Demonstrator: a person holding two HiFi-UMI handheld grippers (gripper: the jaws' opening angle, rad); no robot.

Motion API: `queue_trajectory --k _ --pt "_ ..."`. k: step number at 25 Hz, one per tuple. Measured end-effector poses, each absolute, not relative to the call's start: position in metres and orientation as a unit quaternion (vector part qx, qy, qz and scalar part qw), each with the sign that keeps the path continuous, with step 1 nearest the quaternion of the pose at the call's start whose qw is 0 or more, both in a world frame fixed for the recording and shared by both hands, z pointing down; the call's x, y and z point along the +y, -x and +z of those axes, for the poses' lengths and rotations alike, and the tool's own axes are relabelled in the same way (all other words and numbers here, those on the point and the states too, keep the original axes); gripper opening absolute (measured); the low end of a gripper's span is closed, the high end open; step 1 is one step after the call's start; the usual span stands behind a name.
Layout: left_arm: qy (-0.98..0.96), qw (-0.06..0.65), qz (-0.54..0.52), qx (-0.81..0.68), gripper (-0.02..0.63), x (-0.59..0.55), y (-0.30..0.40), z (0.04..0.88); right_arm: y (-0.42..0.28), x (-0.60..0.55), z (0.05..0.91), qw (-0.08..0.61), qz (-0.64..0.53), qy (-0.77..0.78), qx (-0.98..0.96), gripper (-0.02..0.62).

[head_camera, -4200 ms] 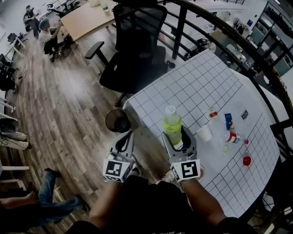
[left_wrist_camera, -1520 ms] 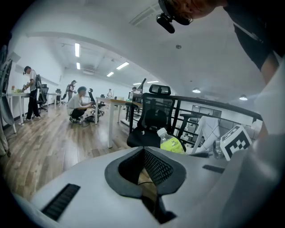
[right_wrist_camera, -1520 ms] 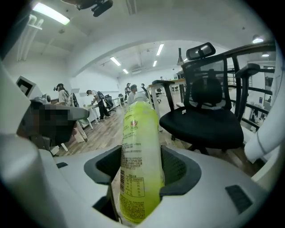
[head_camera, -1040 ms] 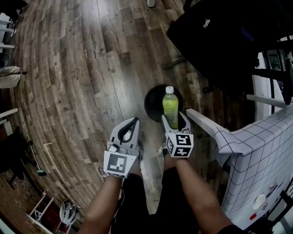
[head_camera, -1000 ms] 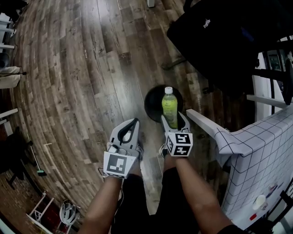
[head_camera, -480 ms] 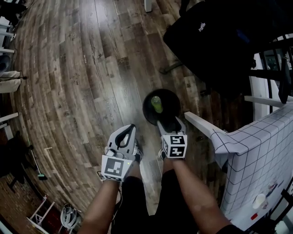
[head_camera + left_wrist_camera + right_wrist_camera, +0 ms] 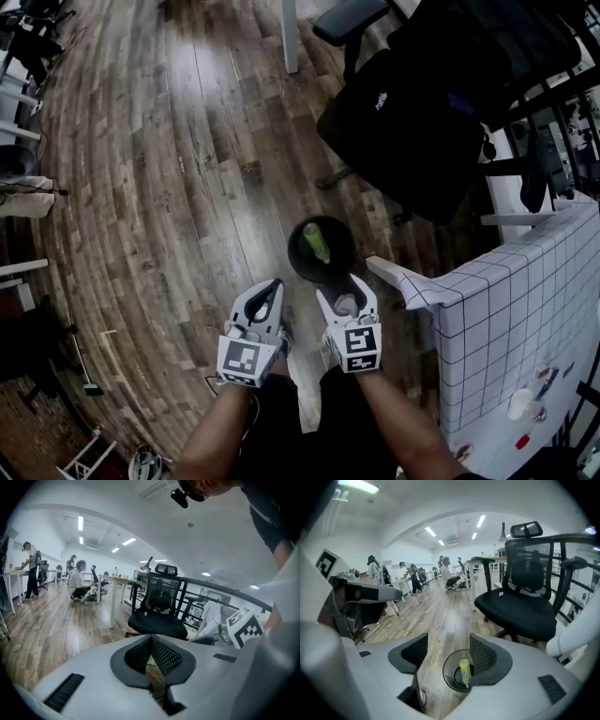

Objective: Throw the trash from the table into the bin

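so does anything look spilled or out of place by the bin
Nothing stands out. The green bottle lies tilted inside the black bin, and the wooden floor around it shows no spill.

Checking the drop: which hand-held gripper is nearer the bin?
Right. The right hand-held gripper is at the near edge of the bin, jaws apart, just closing, nothing between them; the shut left hand-held gripper sits farther off, leftward.

Head view looks steeply down; right gripper view shares the bin point(image 7: 298, 253) point(image 7: 451, 672).
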State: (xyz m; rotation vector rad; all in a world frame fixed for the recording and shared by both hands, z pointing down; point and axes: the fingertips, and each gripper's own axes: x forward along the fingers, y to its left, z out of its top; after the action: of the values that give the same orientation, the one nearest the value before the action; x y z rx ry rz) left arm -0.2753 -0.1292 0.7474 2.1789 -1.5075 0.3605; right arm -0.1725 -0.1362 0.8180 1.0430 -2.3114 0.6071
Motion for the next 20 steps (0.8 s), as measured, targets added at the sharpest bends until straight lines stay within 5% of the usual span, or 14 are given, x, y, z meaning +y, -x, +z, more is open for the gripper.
queue_trajectory --k 12,16,20 --pt "-0.812 0.183 0.096 -0.545 0.018 -0.128 0.258 0.614 0.159 -0.148 0.621 0.167 0.140 -0.429 -0.877 0.153" --pt "-0.822 0.158 0.083 -0.541 0.018 -0.134 0.247 0.578 0.155 -0.149 0.574 0.145 0.092 -0.430 -0.886 0.037" --pt "-0.837 0.136 0.083 -0.523 0.018 -0.129 0.222 0.549 0.148 -0.140 0.535 0.117 0.054 -0.414 -0.901 0.023"
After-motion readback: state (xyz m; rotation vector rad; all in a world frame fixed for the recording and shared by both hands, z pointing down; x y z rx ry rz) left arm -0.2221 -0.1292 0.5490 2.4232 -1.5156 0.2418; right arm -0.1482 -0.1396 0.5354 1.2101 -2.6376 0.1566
